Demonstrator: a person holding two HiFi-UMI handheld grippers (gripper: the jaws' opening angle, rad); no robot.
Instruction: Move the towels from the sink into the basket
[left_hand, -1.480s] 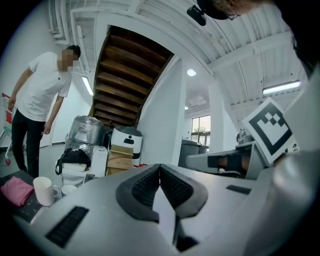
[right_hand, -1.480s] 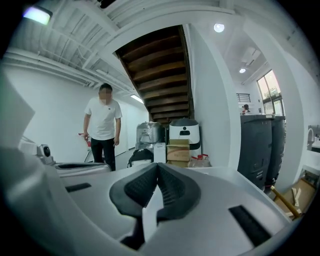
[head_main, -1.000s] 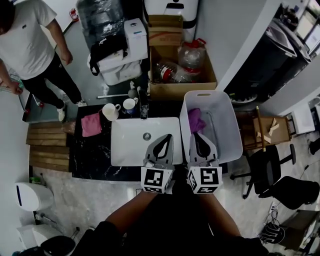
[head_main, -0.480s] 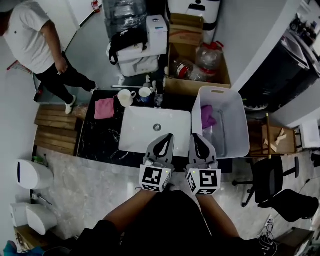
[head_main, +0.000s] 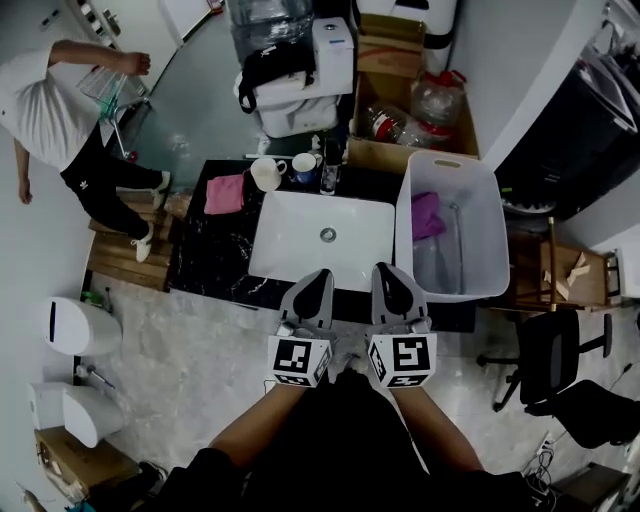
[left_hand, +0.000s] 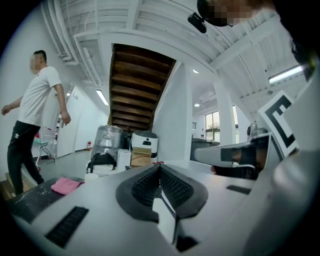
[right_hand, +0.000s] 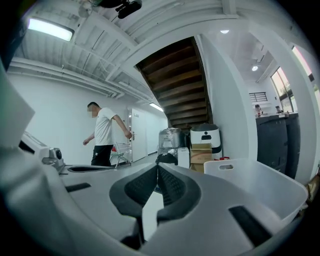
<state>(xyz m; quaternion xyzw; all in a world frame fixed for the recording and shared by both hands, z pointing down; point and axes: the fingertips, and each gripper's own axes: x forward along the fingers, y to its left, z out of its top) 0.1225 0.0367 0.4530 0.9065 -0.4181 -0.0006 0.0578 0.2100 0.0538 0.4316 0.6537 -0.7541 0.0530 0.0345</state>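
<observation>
Heading the list nearest the wearer: left claw (head_main: 320, 274) and right claw (head_main: 384, 270), held side by side and level. Each has its jaws pressed together with nothing between them. Their tips overlap the near rim of the sink in the head view.

- Floor (head_main: 180, 370): pale, stone-patterned.
- Counter (head_main: 215, 265): black with white veining.
- Sink (head_main: 300, 250): white rectangular basin set into the counter, drain (head_main: 328, 235) toward the far side.
- Basket (head_main: 480, 230): white plastic, just right of the sink.
- Purple towel (head_main: 425, 215): crumpled, inside the basket against its left wall, toward the far end.
- Pink towel (head_main: 224, 193): loosely folded, on the counter's far left corner, apart from the sink.
- Two mugs (head_main: 267, 173): behind the sink.
- Cardboard box (head_main: 400, 155): open, holding plastic bottles.
- Person (head_main: 60, 120): white shirt, dark trousers, far left.
- Wooden staircase (left_hand: 140, 85): rising beyond.
</observation>
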